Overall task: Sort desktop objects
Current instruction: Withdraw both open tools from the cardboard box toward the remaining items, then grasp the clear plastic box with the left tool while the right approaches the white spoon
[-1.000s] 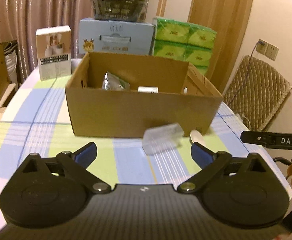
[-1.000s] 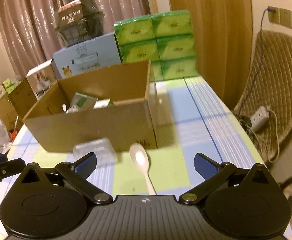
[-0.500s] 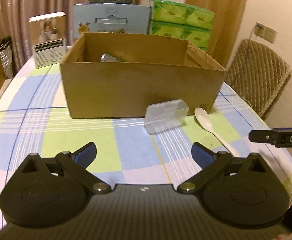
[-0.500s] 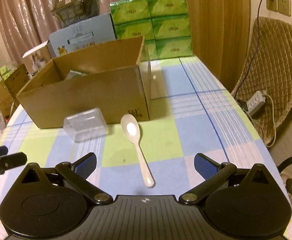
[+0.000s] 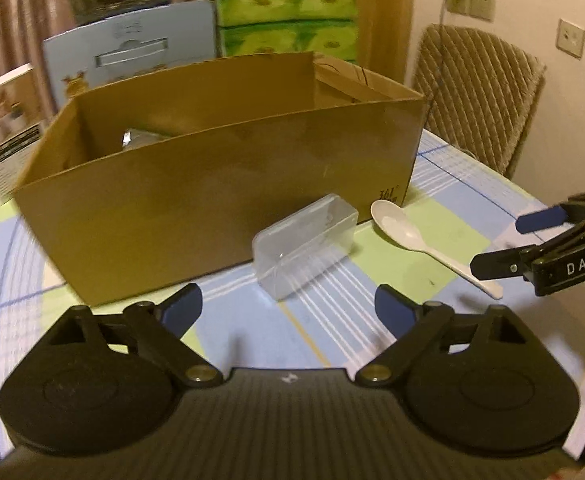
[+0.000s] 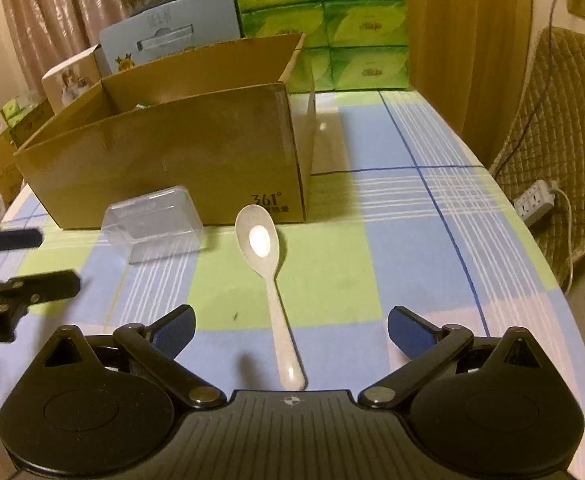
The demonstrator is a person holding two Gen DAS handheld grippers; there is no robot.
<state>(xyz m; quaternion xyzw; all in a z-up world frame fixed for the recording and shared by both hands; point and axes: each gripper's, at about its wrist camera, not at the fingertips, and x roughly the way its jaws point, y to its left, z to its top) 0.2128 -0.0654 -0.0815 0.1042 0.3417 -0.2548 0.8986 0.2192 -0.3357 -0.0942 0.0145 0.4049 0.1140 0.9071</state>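
Observation:
A clear plastic box (image 5: 306, 245) lies on the checked tablecloth right in front of an open cardboard box (image 5: 196, 192); it also shows in the right wrist view (image 6: 154, 229). A white plastic spoon (image 5: 420, 242) lies to its right, handle towards me; in the right wrist view the spoon (image 6: 270, 276) points between my fingers. My left gripper (image 5: 288, 308) is open and empty, just short of the clear box. My right gripper (image 6: 290, 330) is open and empty, its jaws on either side of the spoon's handle end. A silver packet (image 5: 136, 138) lies inside the cardboard box.
Behind the cardboard box (image 6: 172, 148) stand a pale blue carton (image 6: 172, 38), green tissue packs (image 6: 332, 20) and a small white box (image 6: 72, 80). A quilted chair (image 6: 564, 120) and a power strip (image 6: 536, 202) are off the table's right edge.
Both grippers have dropped lower and moved closer to the table. The clear box and the spoon now sit nearer and larger; the spoon handle now reaches between the right fingers. Both stay open.

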